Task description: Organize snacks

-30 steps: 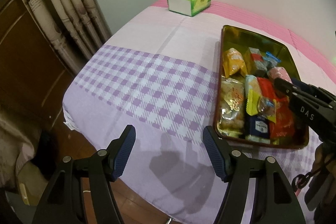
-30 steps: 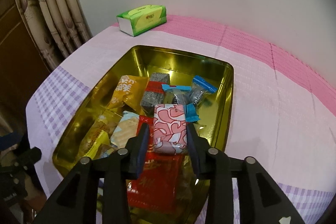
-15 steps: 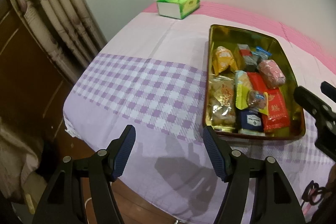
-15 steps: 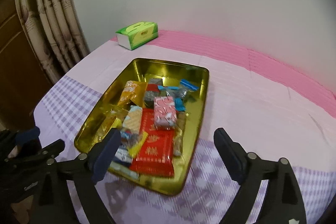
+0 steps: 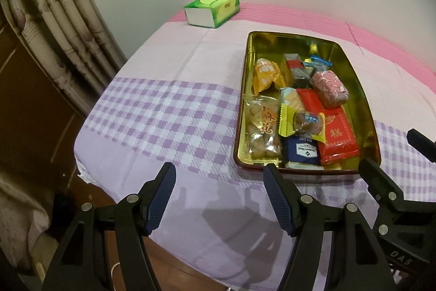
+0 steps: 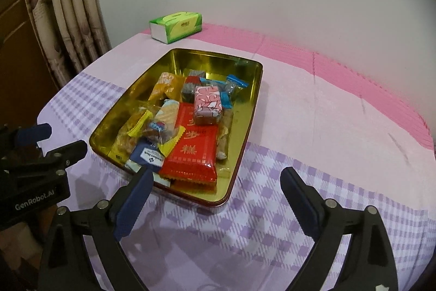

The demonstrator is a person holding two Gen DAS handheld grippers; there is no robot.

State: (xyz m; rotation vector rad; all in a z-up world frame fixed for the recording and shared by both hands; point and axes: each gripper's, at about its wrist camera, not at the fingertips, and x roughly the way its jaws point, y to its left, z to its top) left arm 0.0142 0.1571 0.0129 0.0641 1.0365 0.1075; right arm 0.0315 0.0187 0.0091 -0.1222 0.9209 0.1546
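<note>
A gold tin tray (image 5: 242, 100) (image 6: 246, 138) on the purple checked cloth holds several wrapped snacks. A pink patterned packet (image 5: 329, 87) (image 6: 208, 105) lies on a red packet (image 5: 336, 138) (image 6: 192, 154) inside it. My right gripper (image 6: 218, 172) hovers just before the tray's near edge, its jaws opening wide with nothing between them. My left gripper (image 5: 219, 167) hangs open and empty over the cloth, near the tray's front left corner. Each gripper shows in the other's view: the right gripper (image 5: 388, 147) and the left gripper (image 6: 64, 138).
A green tissue box (image 5: 212, 8) (image 6: 177, 26) sits at the far edge by the white wall. Patterned curtains (image 5: 54, 18) and a brown wooden panel stand left of the table. The cloth's edge (image 5: 81, 154) drops off at the near left.
My right gripper let go of the pink packet, which now lies in the tray, opened wide and drew back toward the tray's near edge. The left gripper shifted slightly, jaws unchanged.
</note>
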